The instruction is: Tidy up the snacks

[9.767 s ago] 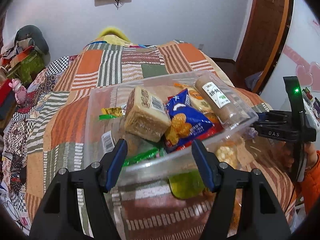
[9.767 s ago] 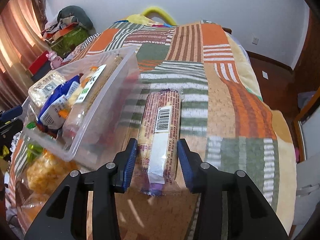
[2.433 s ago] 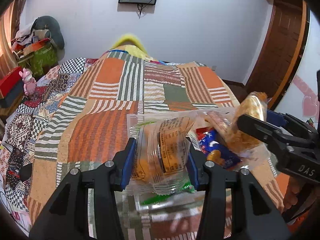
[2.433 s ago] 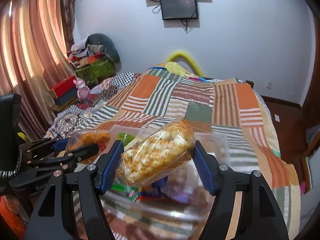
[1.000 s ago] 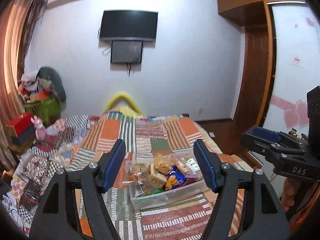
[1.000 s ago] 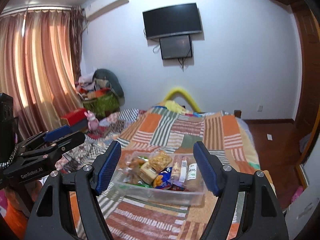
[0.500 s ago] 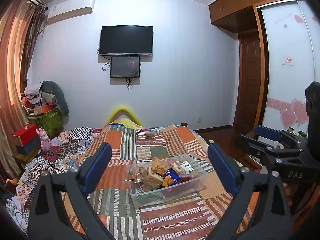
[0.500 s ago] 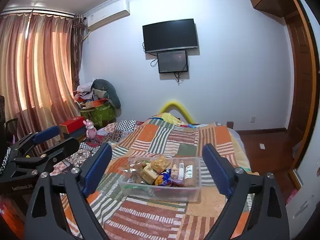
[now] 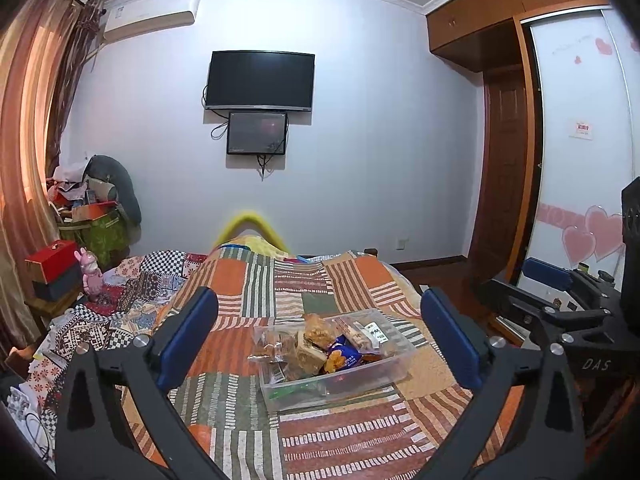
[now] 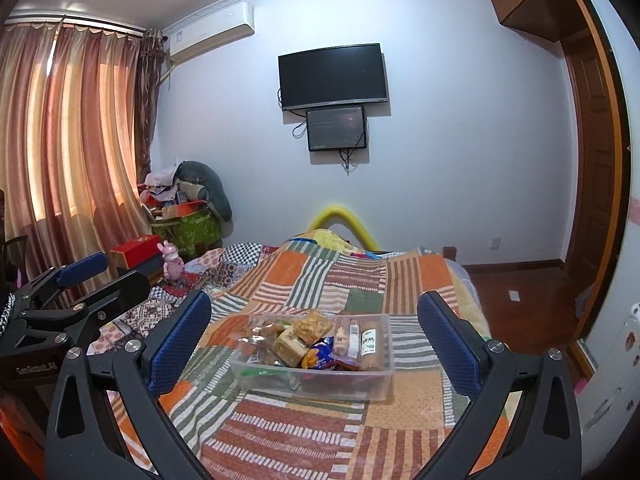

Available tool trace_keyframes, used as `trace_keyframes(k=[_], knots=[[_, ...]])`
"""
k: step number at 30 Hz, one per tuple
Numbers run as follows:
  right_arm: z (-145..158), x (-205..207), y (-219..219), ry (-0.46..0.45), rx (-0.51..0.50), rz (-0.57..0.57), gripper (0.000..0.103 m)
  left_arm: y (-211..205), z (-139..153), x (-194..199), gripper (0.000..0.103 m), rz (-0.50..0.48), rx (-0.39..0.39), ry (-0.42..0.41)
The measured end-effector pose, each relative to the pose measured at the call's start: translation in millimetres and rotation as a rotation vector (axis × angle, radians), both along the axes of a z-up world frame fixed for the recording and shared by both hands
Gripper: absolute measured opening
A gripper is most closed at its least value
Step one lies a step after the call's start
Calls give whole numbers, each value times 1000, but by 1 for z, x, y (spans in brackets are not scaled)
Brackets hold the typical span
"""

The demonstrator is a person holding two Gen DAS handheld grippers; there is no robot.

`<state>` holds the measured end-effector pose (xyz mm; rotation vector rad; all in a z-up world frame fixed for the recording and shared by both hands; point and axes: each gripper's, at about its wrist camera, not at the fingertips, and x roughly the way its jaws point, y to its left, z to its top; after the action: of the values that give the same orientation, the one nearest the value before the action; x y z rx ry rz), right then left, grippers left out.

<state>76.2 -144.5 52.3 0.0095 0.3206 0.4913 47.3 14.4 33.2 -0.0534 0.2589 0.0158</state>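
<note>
A clear plastic box (image 9: 384, 378) (image 10: 376, 384) sits on the patchwork bedspread (image 9: 248, 280) (image 10: 320, 268), filled with several wrapped snacks: a blue packet (image 9: 342, 358), a tan biscuit block (image 10: 290, 346), a puffed-snack bag (image 10: 312, 326) and a labelled roll (image 10: 370, 344). My left gripper (image 9: 318, 338) is wide open and empty, held high and far back from the box. My right gripper (image 10: 314, 336) is also wide open and empty, far back. Each gripper shows at the edge of the other's view.
A TV (image 9: 259, 80) and small screen hang on the far wall. Piled clutter (image 10: 188, 204), a red box (image 9: 50, 260) and a pink toy (image 10: 173, 266) stand left of the bed. Curtains (image 10: 72, 140) are left, a wooden door (image 9: 502, 184) right.
Both grippers let go of their snack bags into the box, opened wide and pulled up and back; the box now looks small and distant.
</note>
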Motion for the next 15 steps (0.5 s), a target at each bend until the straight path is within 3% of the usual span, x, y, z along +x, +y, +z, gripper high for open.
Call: trace_keyframes(k=[15], knots=[[3, -3, -4, 1, 15, -7, 103, 2, -3, 6, 103, 3, -9, 10]])
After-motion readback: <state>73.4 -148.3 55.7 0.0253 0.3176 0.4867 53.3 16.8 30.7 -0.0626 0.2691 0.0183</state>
